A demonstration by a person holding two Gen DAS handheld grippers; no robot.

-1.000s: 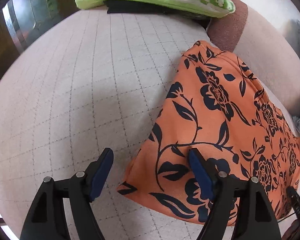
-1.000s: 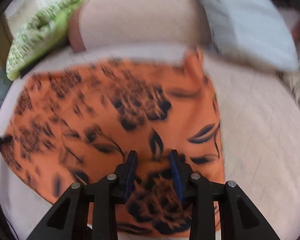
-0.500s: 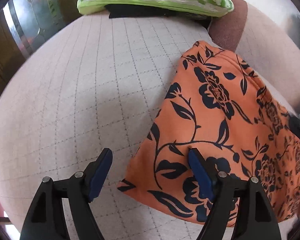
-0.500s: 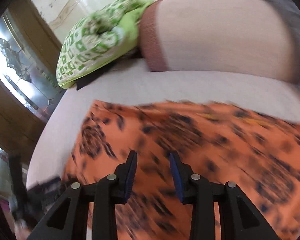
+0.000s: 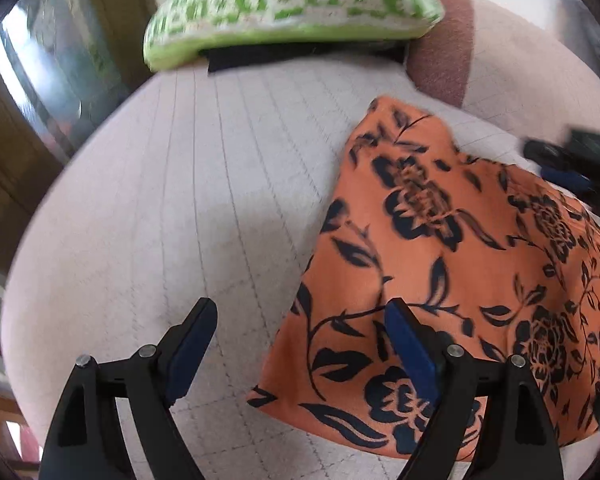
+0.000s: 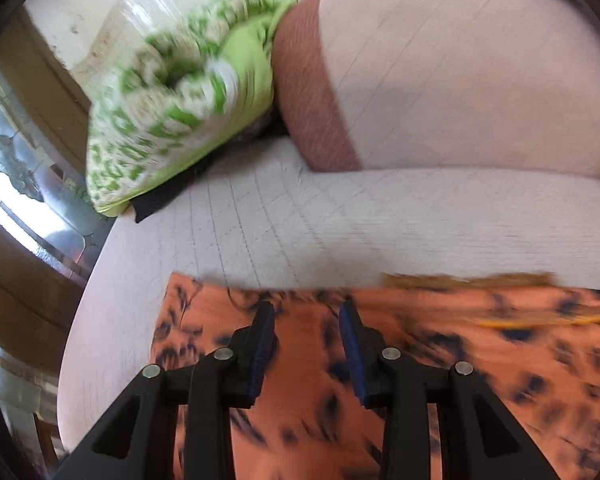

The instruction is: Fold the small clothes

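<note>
An orange garment with a dark floral print [image 5: 440, 264] lies folded on the quilted sofa seat [image 5: 204, 200]. My left gripper [image 5: 300, 320] is open wide over the garment's near left corner; its right finger is over the cloth, its left over bare seat. My right gripper [image 6: 306, 320] hovers above the garment's [image 6: 460, 352] far edge, jaws partly open and holding nothing. The right gripper also shows at the right edge of the left wrist view [image 5: 572, 160].
A green and white patterned cushion [image 5: 292, 4] lies on a black item at the far end of the seat [image 6: 300, 216]. The sofa's pink backrest with a brown band [image 6: 440, 80] rises behind. A wooden cabinet with glass [image 6: 24, 184] stands at the left.
My right gripper has swung left along the garment's far edge towards the cushion. My left gripper has stayed open over the near corner and tilted up slightly.
</note>
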